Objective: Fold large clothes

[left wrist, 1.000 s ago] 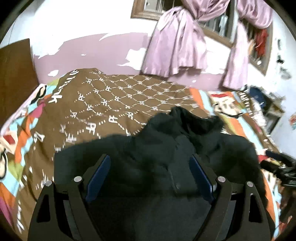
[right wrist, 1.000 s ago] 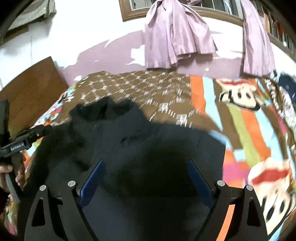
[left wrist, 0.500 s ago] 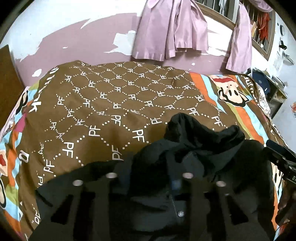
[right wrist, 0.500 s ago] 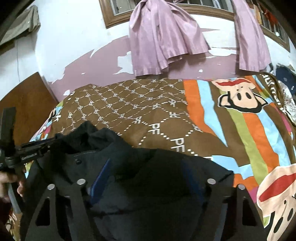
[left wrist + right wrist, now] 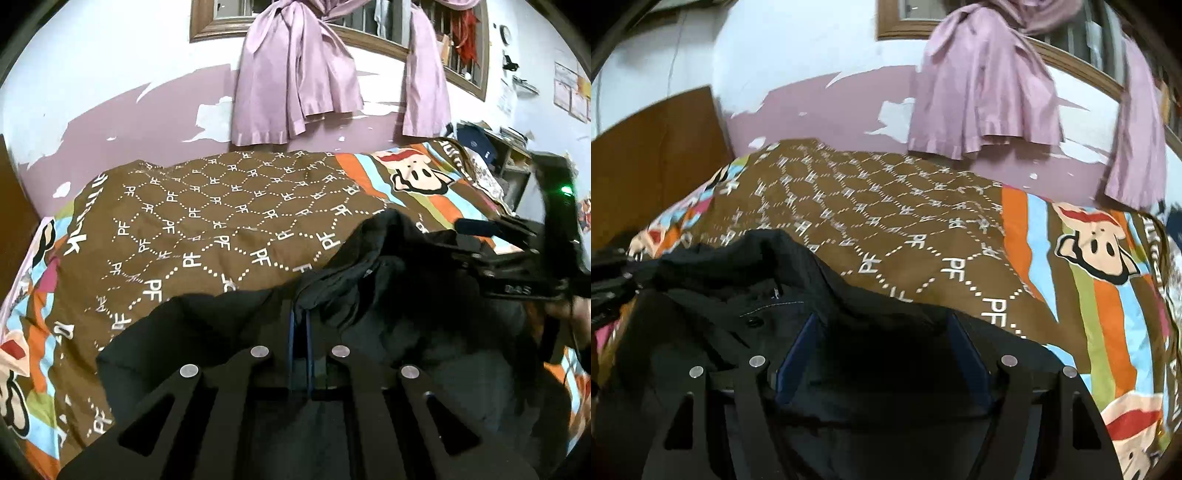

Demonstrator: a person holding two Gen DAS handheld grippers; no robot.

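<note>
A large black jacket (image 5: 369,280) lies on the bed, its collar bunched up toward the far side. My left gripper (image 5: 300,321) is shut on a fold of the jacket near the collar. In the right wrist view the same jacket (image 5: 783,295) spreads under my right gripper (image 5: 882,328), whose blue-padded jaws stand apart over the dark cloth, open. The right gripper also shows in the left wrist view (image 5: 480,229) at the right, beside the collar.
The bed carries a brown patterned blanket (image 5: 207,221) with striped cartoon borders (image 5: 1108,295). Purple curtains (image 5: 295,85) hang on the far wall. A wooden headboard (image 5: 653,155) stands at the left. A cluttered desk (image 5: 498,147) sits at the right.
My left gripper has closed on the jacket near the collar; it was open a second ago. Both grippers moved and the collar end of the jacket has shifted. The right gripper stays open.
</note>
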